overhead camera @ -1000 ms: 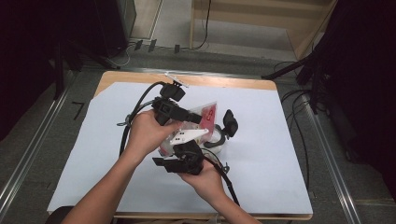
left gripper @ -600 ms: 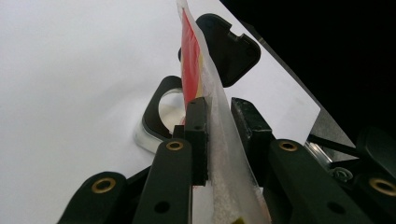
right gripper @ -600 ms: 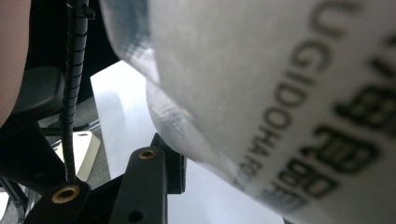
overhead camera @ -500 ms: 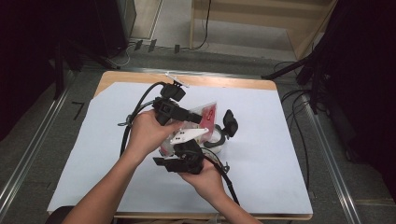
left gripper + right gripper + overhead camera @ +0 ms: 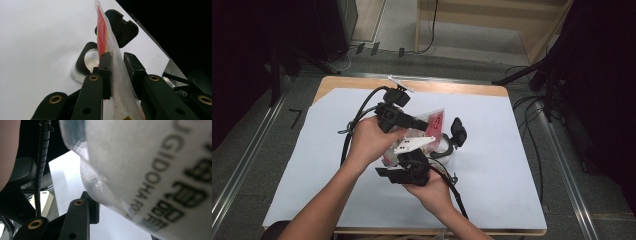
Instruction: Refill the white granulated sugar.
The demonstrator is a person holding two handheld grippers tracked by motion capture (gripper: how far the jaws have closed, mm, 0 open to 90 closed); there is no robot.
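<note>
Two grippers share one pouch [image 5: 432,131], held up over the middle of the table [image 5: 512,200]. Left gripper [image 5: 117,65]: jaws narrow, pads pressing the pouch's thin clear edge from both sides, red print standing up beyond them. Right gripper [image 5: 105,215]: one jaw shows under the pouch's pale printed face, which sits very close to the lens; the other jaw is hidden, so whether it clamps can't be told, tho the pouch appears to rest in it.

Just beyond the pouch, toward the table's far-right side, sits a glass container [image 5: 86,65] w/ black rim, its black lid [image 5: 120,27] just beside it, both on the white sheet [image 5: 327,165].

Risks, as a judgement: the left grip is on flimsy film only, so a pull apart or a twist btwn the hands could make it slip or tear unevenly, spilling granules onto the sheet instead of into the container. Pouch weight sagging on the right side could also drag the edge out of the left pads.
</note>
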